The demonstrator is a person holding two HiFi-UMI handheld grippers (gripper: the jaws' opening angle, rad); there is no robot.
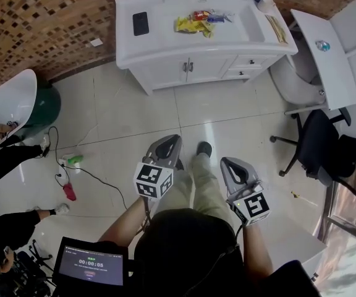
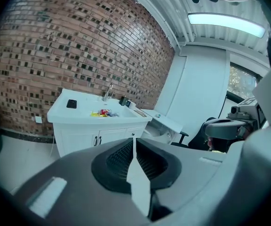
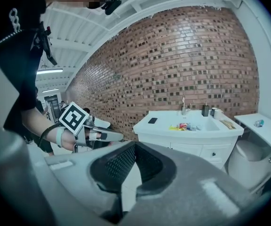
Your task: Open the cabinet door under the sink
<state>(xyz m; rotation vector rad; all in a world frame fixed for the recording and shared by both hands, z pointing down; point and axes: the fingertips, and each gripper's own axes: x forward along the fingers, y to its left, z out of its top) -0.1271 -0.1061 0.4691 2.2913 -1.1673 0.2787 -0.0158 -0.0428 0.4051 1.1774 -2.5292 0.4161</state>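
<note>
The white sink cabinet [image 1: 165, 73] stands against the brick wall at the top of the head view. Its two doors are closed, with a pair of dark handles [image 1: 188, 67] at the middle seam. The cabinet doors [image 2: 100, 138] lie well ahead in the left gripper view, and the cabinet [image 3: 187, 149] is equally distant in the right gripper view. My left gripper [image 1: 167, 145] and right gripper [image 1: 229, 164] hover over the tiled floor, far short of the cabinet. Both have jaws together and hold nothing. The left gripper [image 3: 118, 136] also shows beside the right one.
A black phone [image 1: 140, 23] and coloured wrappers [image 1: 196, 23] lie on the sink top. A toilet [image 1: 301, 85] and a black office chair [image 1: 317, 144] stand at the right. A green bin [image 1: 42, 104] and floor cables [image 1: 73, 166] are at the left. My shoe [image 1: 204, 148] is between the grippers.
</note>
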